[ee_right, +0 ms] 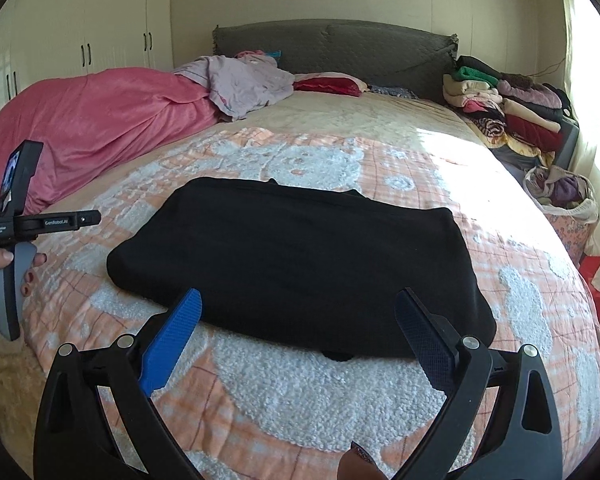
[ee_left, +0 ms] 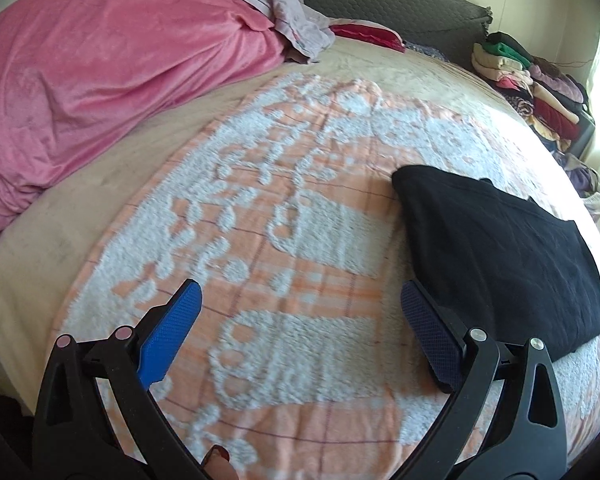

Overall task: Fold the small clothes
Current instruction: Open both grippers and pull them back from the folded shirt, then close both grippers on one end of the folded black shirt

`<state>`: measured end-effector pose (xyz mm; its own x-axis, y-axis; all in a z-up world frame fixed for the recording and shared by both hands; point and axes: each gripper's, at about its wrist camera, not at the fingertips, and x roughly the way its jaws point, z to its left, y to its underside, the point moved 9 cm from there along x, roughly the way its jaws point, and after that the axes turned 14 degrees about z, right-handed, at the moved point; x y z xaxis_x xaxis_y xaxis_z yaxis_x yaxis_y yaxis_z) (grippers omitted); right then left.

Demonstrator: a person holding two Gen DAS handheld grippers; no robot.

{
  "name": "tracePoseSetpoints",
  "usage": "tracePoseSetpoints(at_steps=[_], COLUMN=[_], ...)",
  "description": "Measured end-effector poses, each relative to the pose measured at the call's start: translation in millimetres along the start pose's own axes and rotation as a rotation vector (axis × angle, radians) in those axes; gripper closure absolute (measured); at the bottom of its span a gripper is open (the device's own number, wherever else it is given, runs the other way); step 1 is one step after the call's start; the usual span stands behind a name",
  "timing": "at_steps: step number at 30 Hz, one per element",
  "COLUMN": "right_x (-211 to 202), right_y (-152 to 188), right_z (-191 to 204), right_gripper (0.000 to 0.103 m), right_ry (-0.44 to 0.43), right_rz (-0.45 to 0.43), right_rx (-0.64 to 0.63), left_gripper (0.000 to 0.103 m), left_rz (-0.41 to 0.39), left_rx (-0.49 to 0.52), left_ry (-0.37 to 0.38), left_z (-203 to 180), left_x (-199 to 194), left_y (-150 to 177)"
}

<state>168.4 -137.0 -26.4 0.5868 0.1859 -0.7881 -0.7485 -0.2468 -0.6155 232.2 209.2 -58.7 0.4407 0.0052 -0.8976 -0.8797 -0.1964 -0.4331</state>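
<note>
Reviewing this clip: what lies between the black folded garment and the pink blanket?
Only bare orange-and-white bedspread lies between the black folded garment and the pink blanket. The right wrist view shows it best; the left wrist view agrees.

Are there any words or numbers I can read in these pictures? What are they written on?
"GenRobot.AI": on the black bar of the left gripper, seen from the right wrist camera.
Small white lettering on the grey block at that bar's left end: too small to read.
Nothing readable on the black garment or the bedspread.

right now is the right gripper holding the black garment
No, the right gripper hangs open above the bed, and the folded black garment lies flat, untouched by either blue pad.
</note>
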Motion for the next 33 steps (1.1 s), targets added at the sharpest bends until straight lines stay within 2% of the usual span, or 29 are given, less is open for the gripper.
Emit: tracePoseSetpoints(at_steps=[9,17,23,27,32,33], right_x=[25.2,60.2,87.5,103.1,117.3,119.6], right_y=[-12.8,-12.8,-6.3,-2.9,-2.8,-2.7], right_z=[53.4,96.1,115.6,124.2,127.6,128.2], right_gripper=[0.006,0.006,0.006,0.006,0.006,0.006], right_ry=[-0.033,-0.057,-0.049,-0.034,0.014,0.028], right_rz=[0.021,0.073,0.118,0.138,0.139,0.137], right_rx=[-0.105,-0.182,-0.227,-0.25,-0.271,-0.278], left_gripper=[0.01,0.01,0.01,0.01,0.01,0.01], left_rz=[-0.017,0.001,0.027,0.049,0.113,0.123], left_rx=[-0.022,-0.039,-0.051,-0.016,0.085,0.104], left_ry=[-0.061,-0.051,-0.017,0.038,0.206,0.222], left_z=[41.4,59.0,70.5,56.6,-4.2,-14.2], left_x=[-3.7,4.3,5.0,6.1,16.9,19.6], left_y=[-27.8,-62.7,-96.5,-111.1,-111.1,-109.5])
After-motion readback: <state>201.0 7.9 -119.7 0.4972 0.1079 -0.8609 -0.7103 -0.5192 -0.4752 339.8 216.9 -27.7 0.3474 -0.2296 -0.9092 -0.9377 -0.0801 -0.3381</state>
